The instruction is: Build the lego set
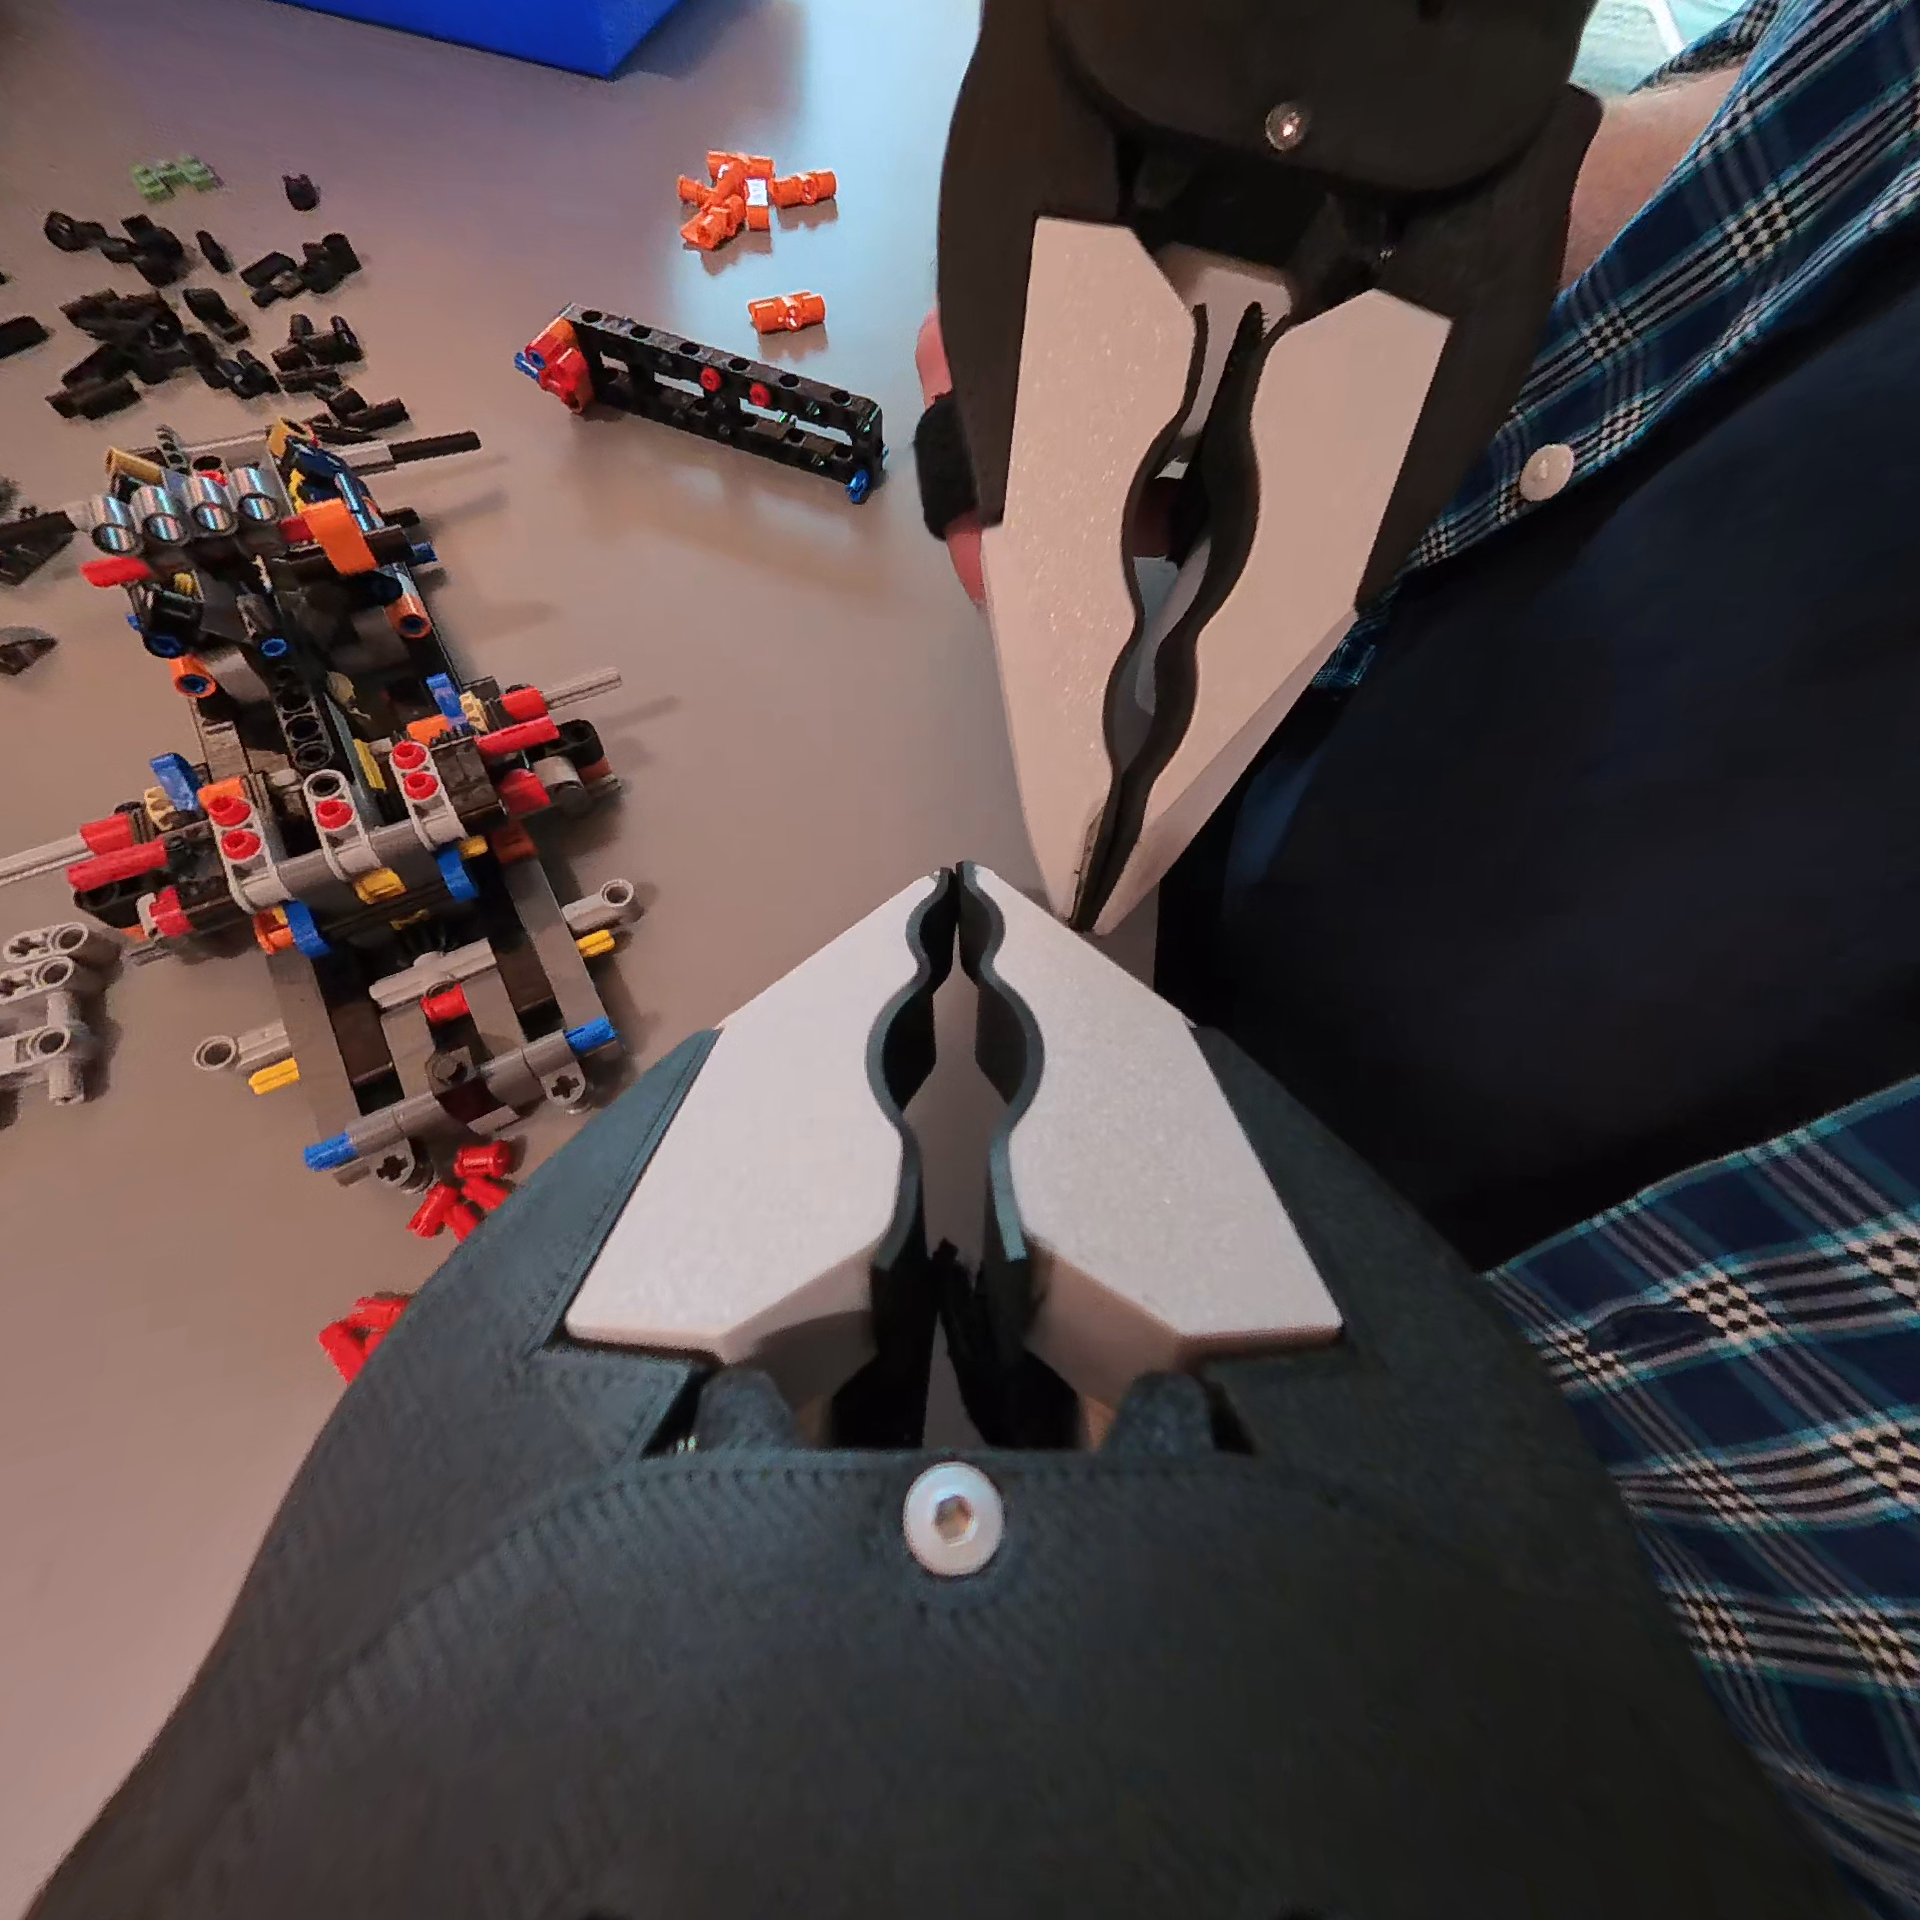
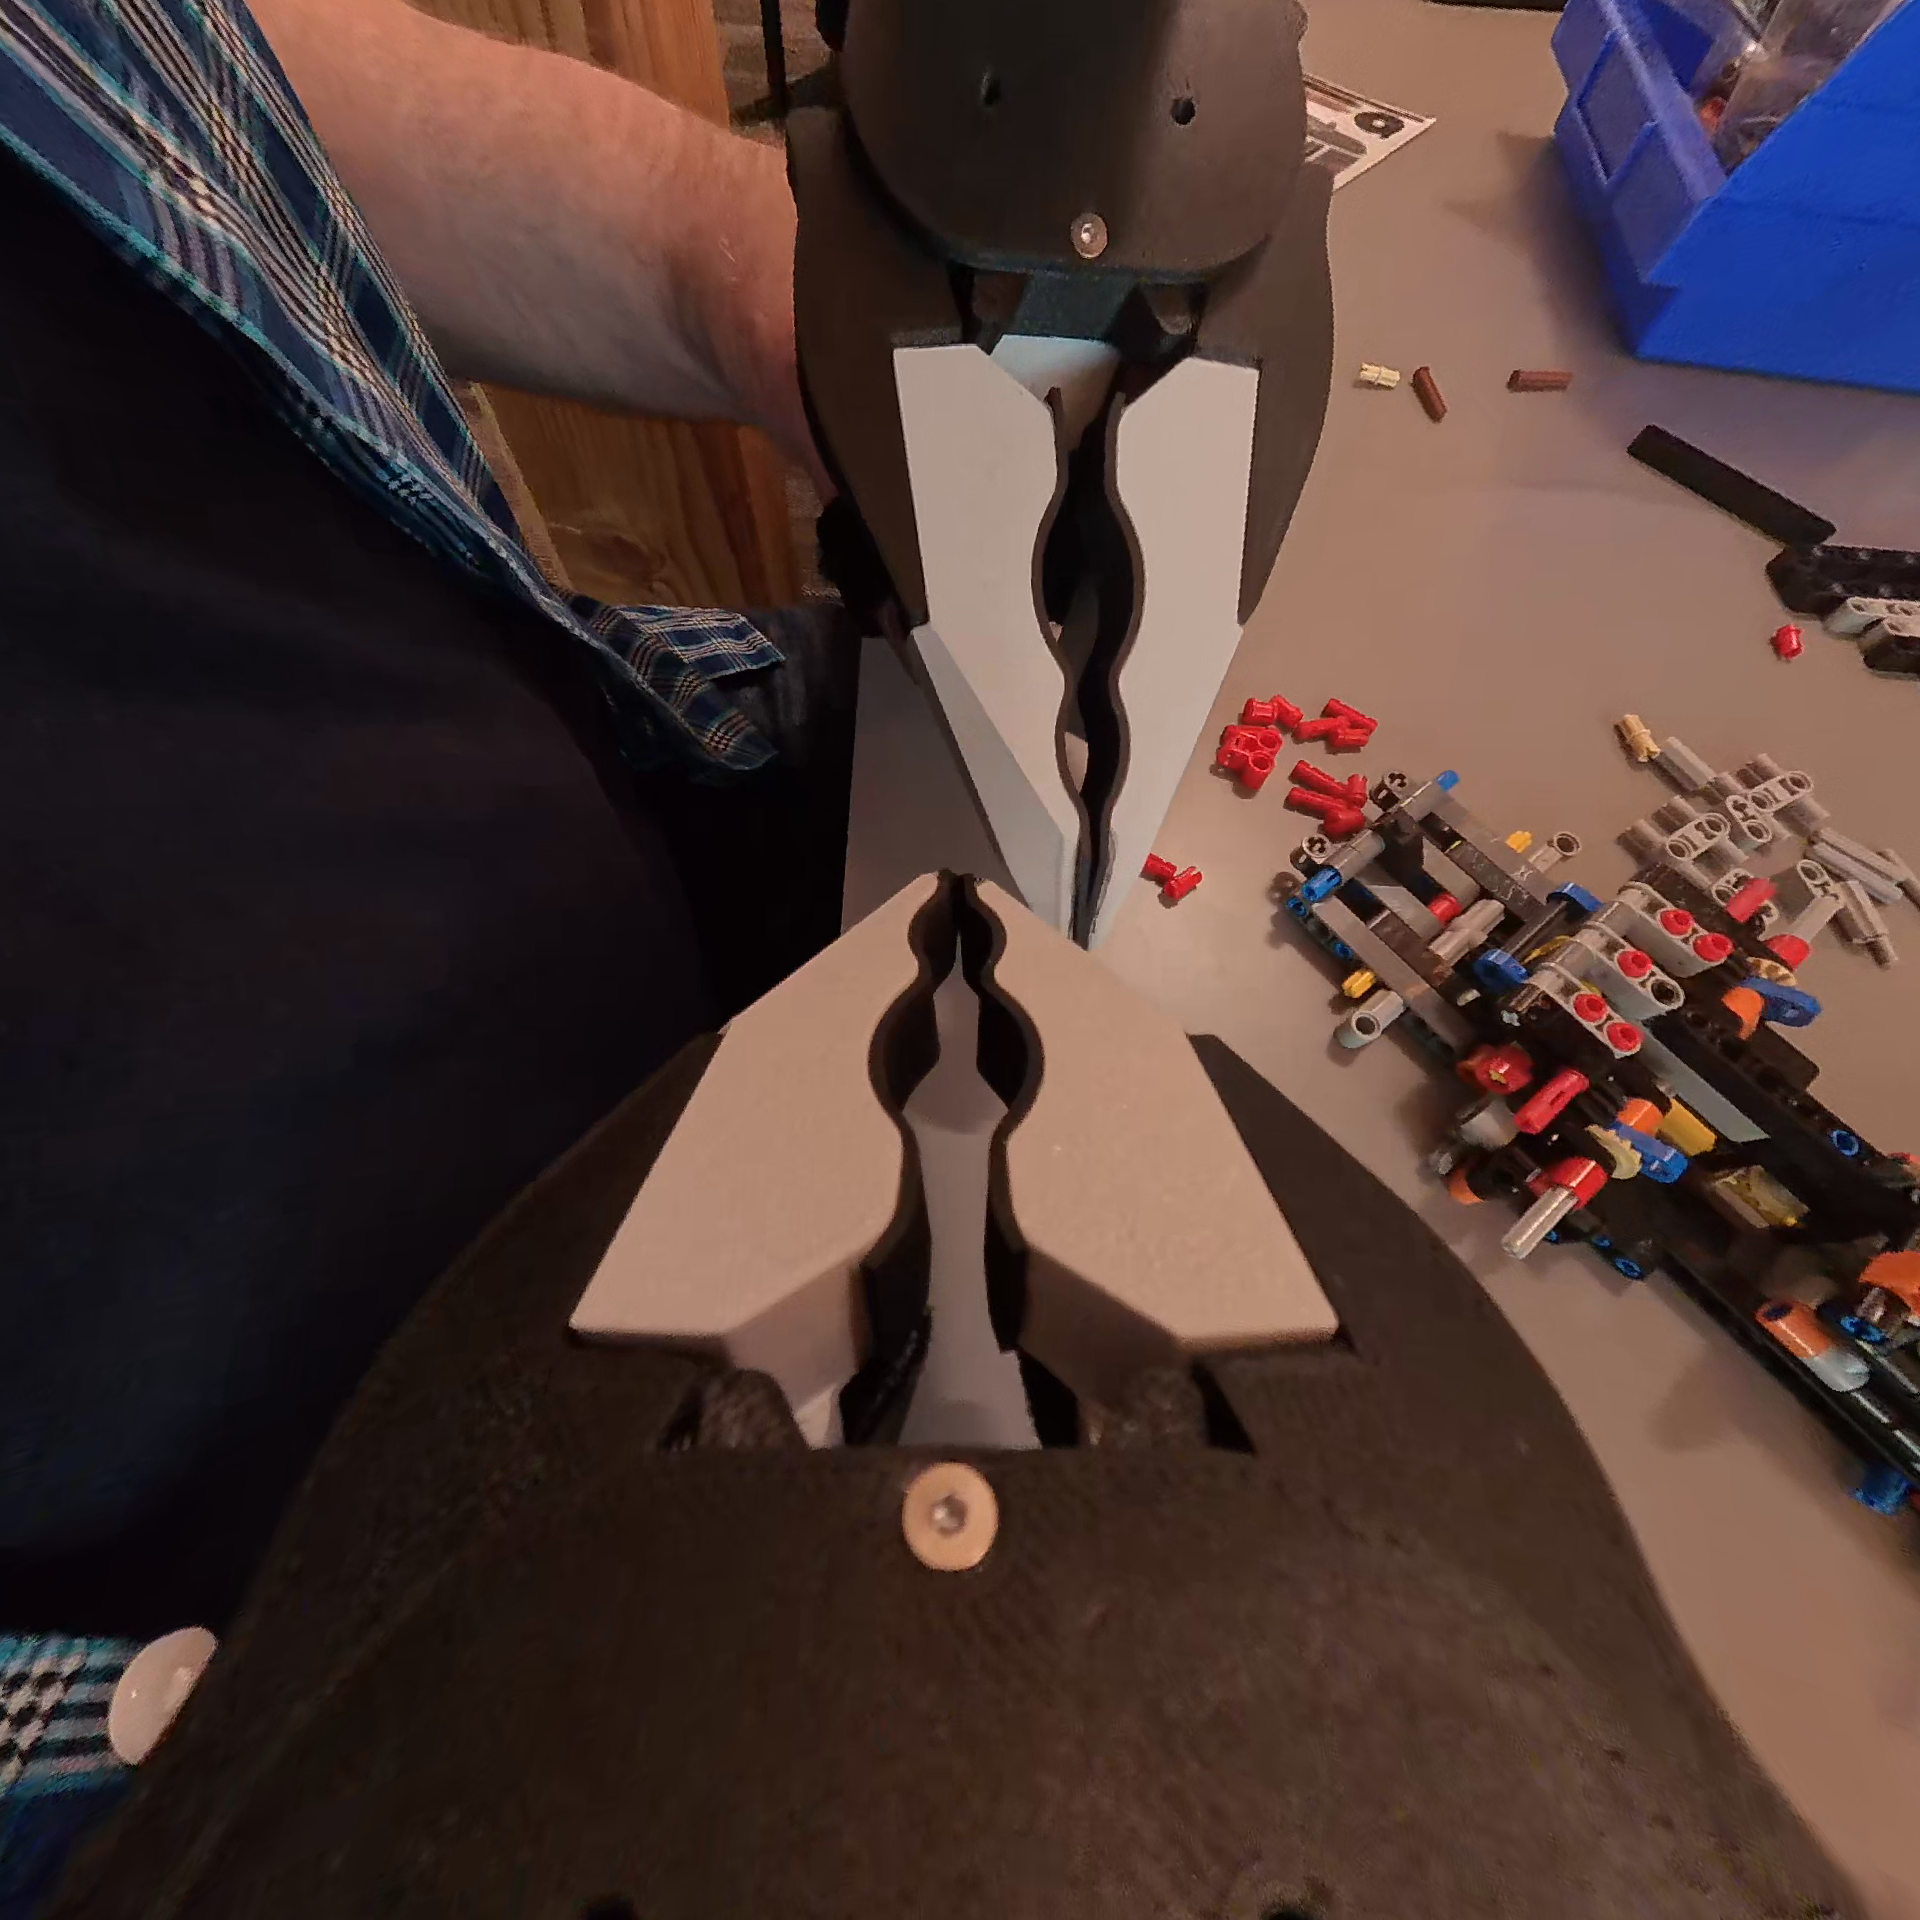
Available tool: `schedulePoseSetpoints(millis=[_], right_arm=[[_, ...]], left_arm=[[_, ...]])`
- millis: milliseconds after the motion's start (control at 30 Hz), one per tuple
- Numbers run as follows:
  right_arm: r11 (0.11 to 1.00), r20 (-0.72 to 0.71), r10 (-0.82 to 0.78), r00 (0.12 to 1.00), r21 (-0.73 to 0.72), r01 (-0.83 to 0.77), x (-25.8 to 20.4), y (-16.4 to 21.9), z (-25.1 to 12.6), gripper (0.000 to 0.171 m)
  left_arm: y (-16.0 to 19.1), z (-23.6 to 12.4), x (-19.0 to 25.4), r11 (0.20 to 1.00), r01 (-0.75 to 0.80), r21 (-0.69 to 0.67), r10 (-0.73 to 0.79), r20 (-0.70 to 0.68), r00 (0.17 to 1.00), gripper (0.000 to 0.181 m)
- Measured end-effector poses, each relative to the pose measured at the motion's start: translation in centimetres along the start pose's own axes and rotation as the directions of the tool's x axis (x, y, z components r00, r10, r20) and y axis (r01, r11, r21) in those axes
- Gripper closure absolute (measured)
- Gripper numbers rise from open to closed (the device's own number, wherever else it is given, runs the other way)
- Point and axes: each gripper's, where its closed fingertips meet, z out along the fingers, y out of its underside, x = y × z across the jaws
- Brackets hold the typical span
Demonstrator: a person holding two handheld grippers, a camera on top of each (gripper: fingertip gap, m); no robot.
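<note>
My left gripper [image 1: 956, 878] is shut and empty, its tips at the table's near edge. My right gripper [image 2: 961, 883] is also shut and empty. The two point at each other, tips almost touching: the right gripper shows in the left wrist view [image 1: 1086, 914] and the left gripper in the right wrist view [image 2: 1086, 930]. The half-built lego chassis [image 1: 343, 821], black with grey, red, blue and orange parts, lies on the grey table left of the left gripper; it also shows in the right wrist view [image 2: 1621, 1049]. A black beam frame [image 1: 717, 400] with red pins lies beyond it.
Loose piles lie around: orange connectors [image 1: 753, 197], black connectors [image 1: 187, 312], red pins [image 2: 1299, 753], grey connectors [image 2: 1756, 831]. A blue bin [image 2: 1766, 177] stands at the far right. A person's plaid shirt [image 1: 1714, 1403] and forearm [image 2: 582, 249] are close to the grippers.
</note>
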Motion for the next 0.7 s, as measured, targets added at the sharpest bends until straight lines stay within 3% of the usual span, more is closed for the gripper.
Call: schedulePoseSetpoints(millis=[700], right_arm=[[1.0,-0.012,-0.008,1.0,0.002,0.008,-0.01,0.08,-0.32,0.171]], left_arm=[[-0.73,0.39,0.39,1.0,-0.003,0.031,0.003,-0.026,1.0,0.181]])
